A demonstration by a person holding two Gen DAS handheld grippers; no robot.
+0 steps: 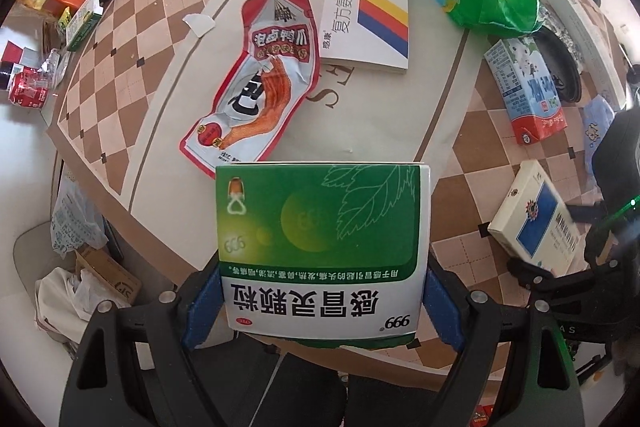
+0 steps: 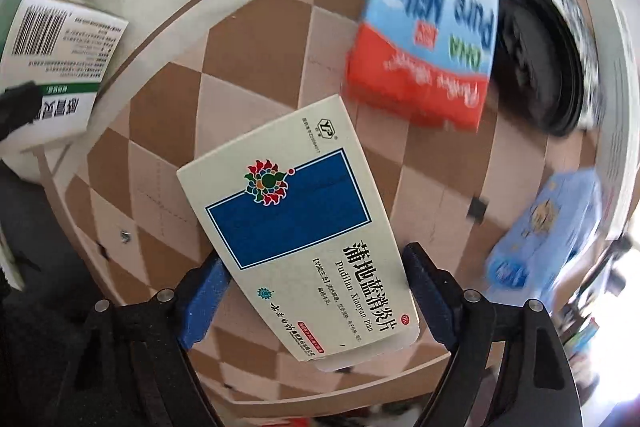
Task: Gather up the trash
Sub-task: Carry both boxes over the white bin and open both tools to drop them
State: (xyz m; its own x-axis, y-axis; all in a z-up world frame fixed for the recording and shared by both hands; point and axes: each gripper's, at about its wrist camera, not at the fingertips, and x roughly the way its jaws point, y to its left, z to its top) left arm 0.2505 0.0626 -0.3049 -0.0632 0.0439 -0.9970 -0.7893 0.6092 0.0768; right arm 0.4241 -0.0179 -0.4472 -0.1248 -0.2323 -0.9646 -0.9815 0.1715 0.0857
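Two grippers are each pinching a medicine box above a checkered tabletop (image 1: 120, 39): the left gripper (image 1: 322, 301) is clamping a green box (image 1: 320, 227), with a red snack wrapper (image 1: 260, 75) lying just ahead, while the right gripper (image 2: 316, 297) is clamping a cream-and-blue box (image 2: 296, 219) short of a milk carton (image 2: 428, 39).

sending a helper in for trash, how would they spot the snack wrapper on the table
Start at the round checkered table and its pale centre. The snack wrapper lies flat there, left of the white medicine box with striped corner. It is the only crinkled, torn-open red-and-white pouch, printed with orange chicken feet.
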